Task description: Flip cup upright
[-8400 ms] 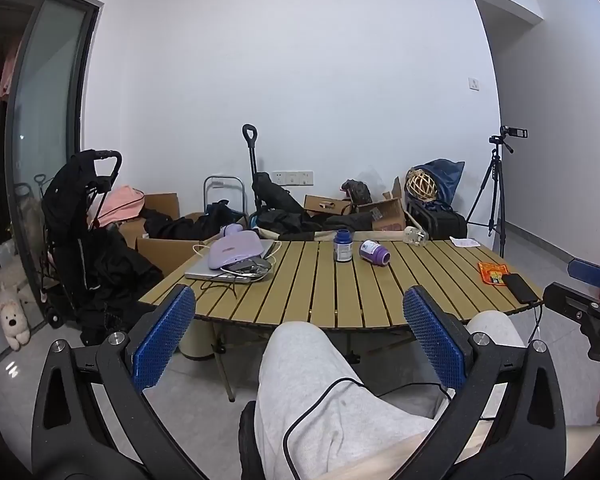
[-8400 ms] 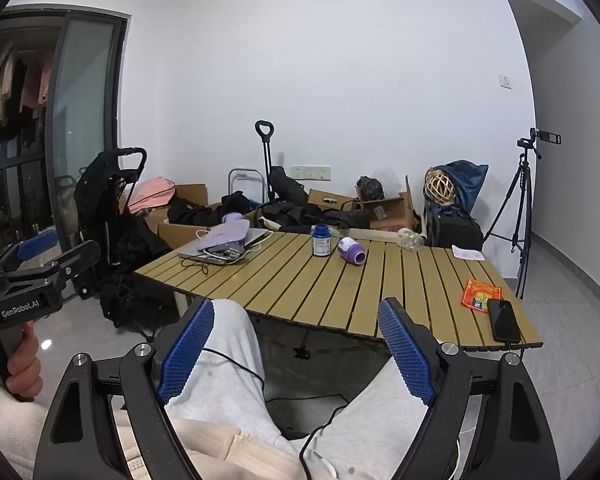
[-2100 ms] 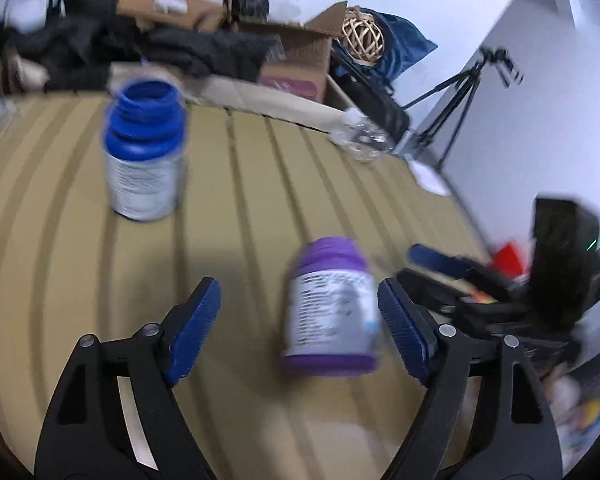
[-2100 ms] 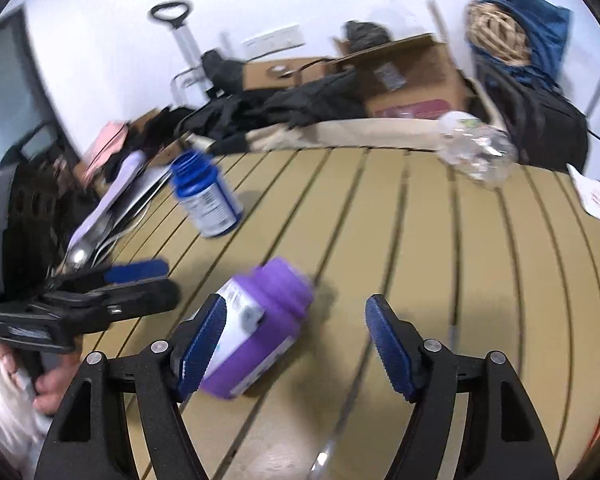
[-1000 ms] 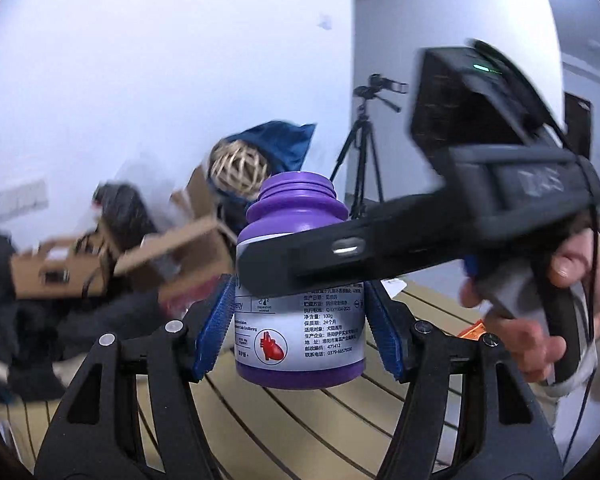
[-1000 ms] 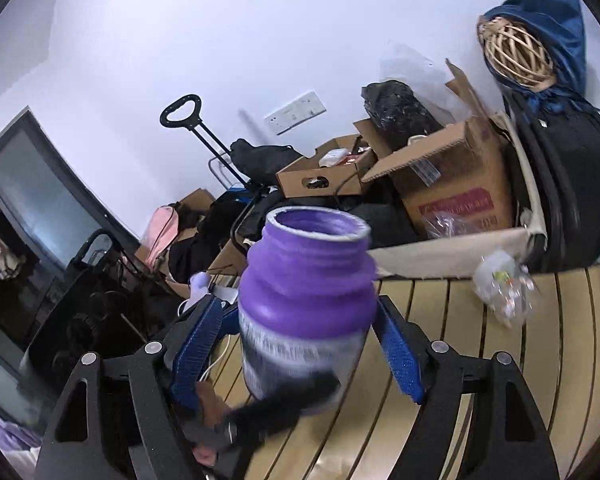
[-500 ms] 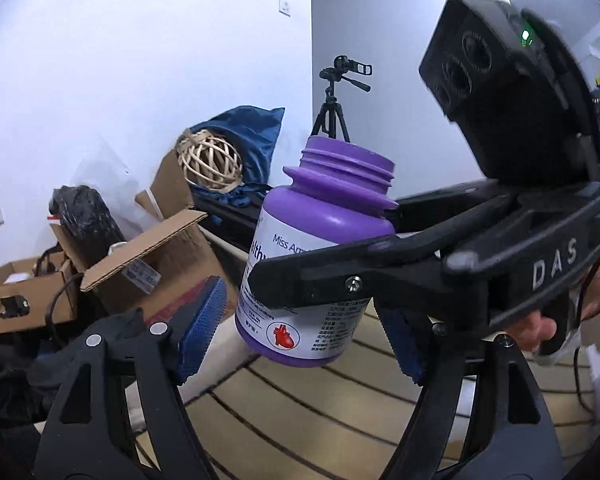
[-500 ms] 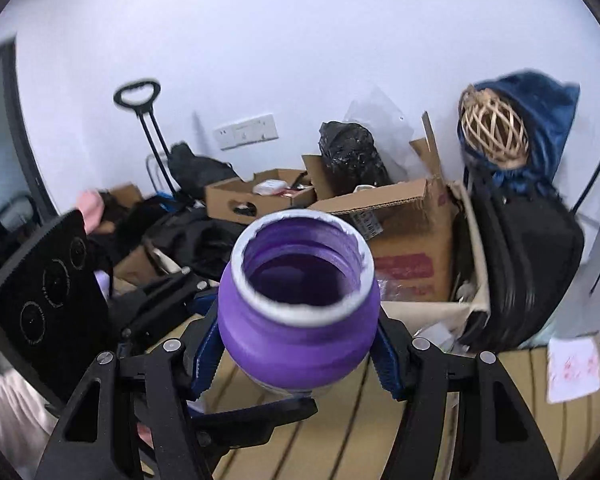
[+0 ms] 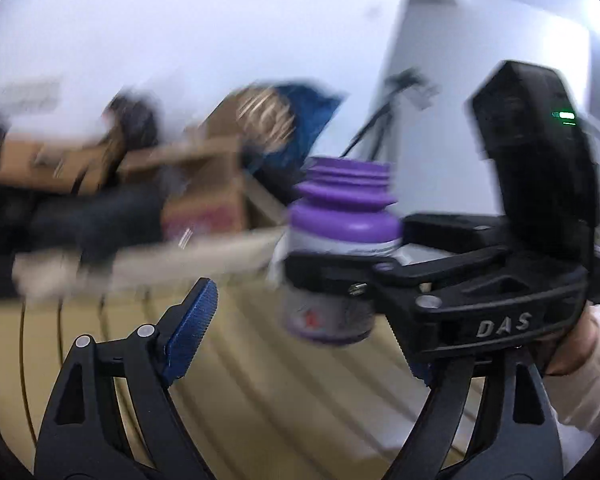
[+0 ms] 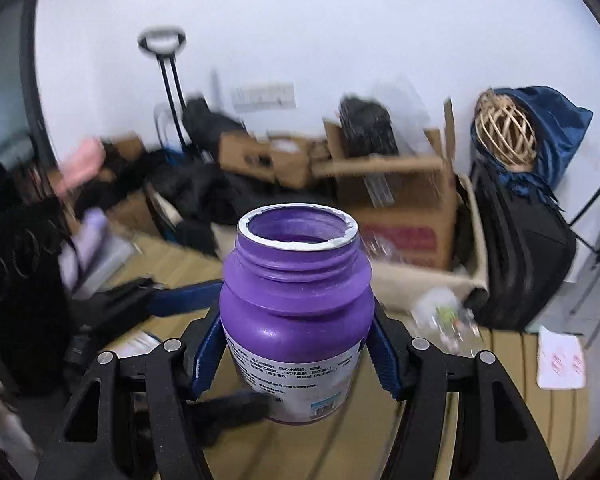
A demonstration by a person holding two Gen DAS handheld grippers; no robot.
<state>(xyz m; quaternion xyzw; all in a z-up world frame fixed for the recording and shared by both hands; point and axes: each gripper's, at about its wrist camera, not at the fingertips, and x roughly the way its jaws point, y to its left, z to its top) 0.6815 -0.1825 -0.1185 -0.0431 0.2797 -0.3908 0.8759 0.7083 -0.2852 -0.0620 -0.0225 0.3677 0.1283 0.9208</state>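
The cup is a purple open-mouthed bottle (image 10: 296, 312) with a white label. It stands upright, mouth up, held above the slatted wooden table (image 10: 512, 420). My right gripper (image 10: 296, 344) is shut on its body, blue pads on both sides. In the left wrist view the bottle (image 9: 340, 256) sits to the right of centre, clamped by the right gripper's black jaws. My left gripper (image 9: 300, 336) is open and empty, its left blue pad (image 9: 190, 328) apart from the bottle; its right finger is hidden behind the right gripper.
Behind the table are cardboard boxes (image 10: 396, 204), dark bags, a black suitcase (image 10: 524, 256) with a wicker ball (image 10: 504, 132) and blue cloth. A crumpled plastic bottle (image 10: 440, 312) and a paper slip (image 10: 560, 358) lie on the table's right side.
My left gripper has let go of the bottle and pulled back to the left. My right gripper keeps the bottle upright and has lowered it a little.
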